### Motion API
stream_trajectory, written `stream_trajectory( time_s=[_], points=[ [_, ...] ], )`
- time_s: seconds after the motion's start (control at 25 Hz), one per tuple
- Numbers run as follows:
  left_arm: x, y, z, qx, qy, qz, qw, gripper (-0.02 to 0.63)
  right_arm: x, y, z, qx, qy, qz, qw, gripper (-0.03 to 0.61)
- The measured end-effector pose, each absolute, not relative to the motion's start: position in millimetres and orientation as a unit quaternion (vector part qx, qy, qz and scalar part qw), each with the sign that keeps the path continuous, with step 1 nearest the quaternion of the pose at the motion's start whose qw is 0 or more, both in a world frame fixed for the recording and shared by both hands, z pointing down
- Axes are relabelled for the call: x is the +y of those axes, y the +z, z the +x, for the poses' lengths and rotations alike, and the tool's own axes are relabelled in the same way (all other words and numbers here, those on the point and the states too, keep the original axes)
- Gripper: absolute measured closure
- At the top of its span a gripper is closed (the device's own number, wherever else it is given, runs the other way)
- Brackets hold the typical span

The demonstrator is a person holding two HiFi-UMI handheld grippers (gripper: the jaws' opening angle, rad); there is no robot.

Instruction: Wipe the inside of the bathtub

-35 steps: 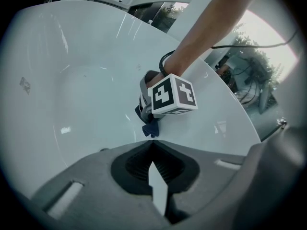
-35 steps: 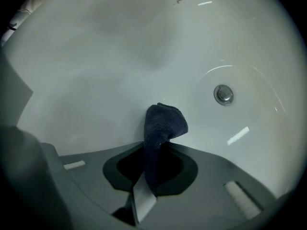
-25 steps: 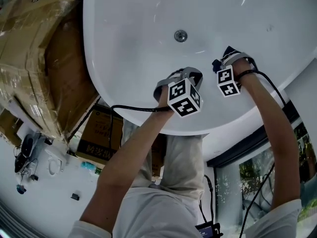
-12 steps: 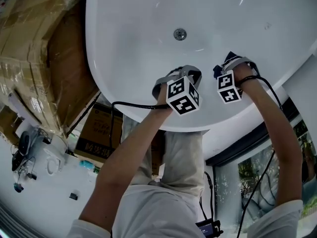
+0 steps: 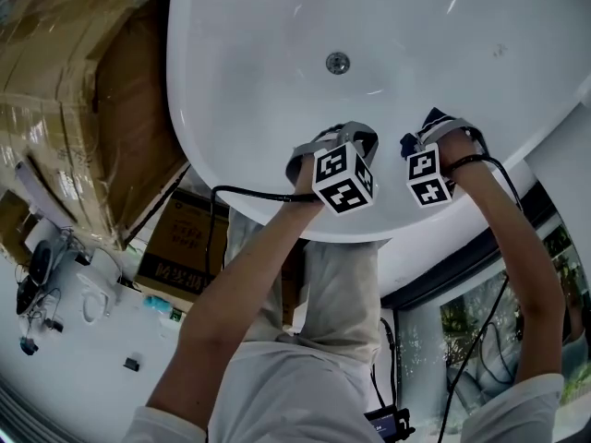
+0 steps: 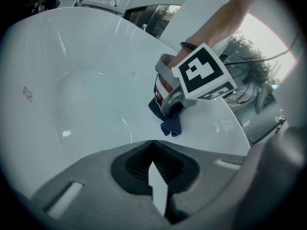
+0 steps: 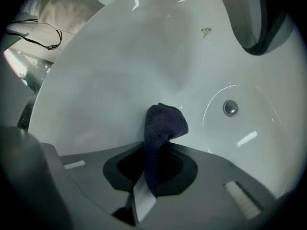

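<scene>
Right gripper (image 5: 427, 129) jaws clamped on soft dark-blue microfibre cloth (image 7: 164, 121), touching glossy white bathtub (image 5: 268, 72) wall by near rim. Left gripper (image 5: 334, 144) jaws together, empty. Cloth limp, light; I judge bunched fold best hold.

"What sort of place is this?"

"It looks like a storeroom for bathroom ware. A white bathtub (image 5: 277, 63) stands free, and plastic-wrapped cardboard boxes (image 5: 74, 109) are stacked left of the left hand-held gripper (image 5: 325, 144)."

"Anything more?"

"A printed carton (image 5: 180, 247) sits on the pale floor (image 5: 83, 386) below that gripper. Glass panes (image 5: 462, 330) to its lower right show greenery."
</scene>
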State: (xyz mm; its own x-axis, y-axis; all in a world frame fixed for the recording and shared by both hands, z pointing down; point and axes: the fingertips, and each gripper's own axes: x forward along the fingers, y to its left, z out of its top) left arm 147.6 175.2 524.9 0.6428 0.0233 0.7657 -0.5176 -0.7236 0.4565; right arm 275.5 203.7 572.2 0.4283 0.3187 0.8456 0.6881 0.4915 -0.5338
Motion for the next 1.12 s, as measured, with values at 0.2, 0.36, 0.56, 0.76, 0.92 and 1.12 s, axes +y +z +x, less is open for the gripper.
stream_trajectory(
  time_s=[0.2,0.36,0.56,0.76,0.92,1.12],
  points=[
    [177.1,521.1,144.5,-0.149,0.397,0.840,0.339,0.618,210.9,553.7,276.9,-0.514,-0.140,-0.491,0.689,0.531],
    [176.8,516.9,139.1,-0.150,0.396,0.840,0.338,0.618,215.3,537.6,277.2,-0.513,-0.142,-0.491,0.689,0.532],
    [173.3,510.8,130.7,-0.158,0.392,0.841,0.337,0.618,217.6,521.5,279.5,-0.504,-0.149,-0.486,0.698,0.531],
    [169.9,509.5,118.4,-0.166,0.388,0.841,0.339,0.618,226.7,509.6,267.7,-0.547,-0.161,-0.454,0.684,0.531],
    [165.6,516.5,102.6,-0.168,0.396,0.840,0.331,0.618,234.8,512.9,243.9,-0.591,-0.151,-0.410,0.679,0.531],
    [157.6,524.0,85.9,-0.174,0.402,0.838,0.327,0.618,231.5,534.4,197.3,-0.650,-0.108,-0.331,0.676,0.531]
  ],
)
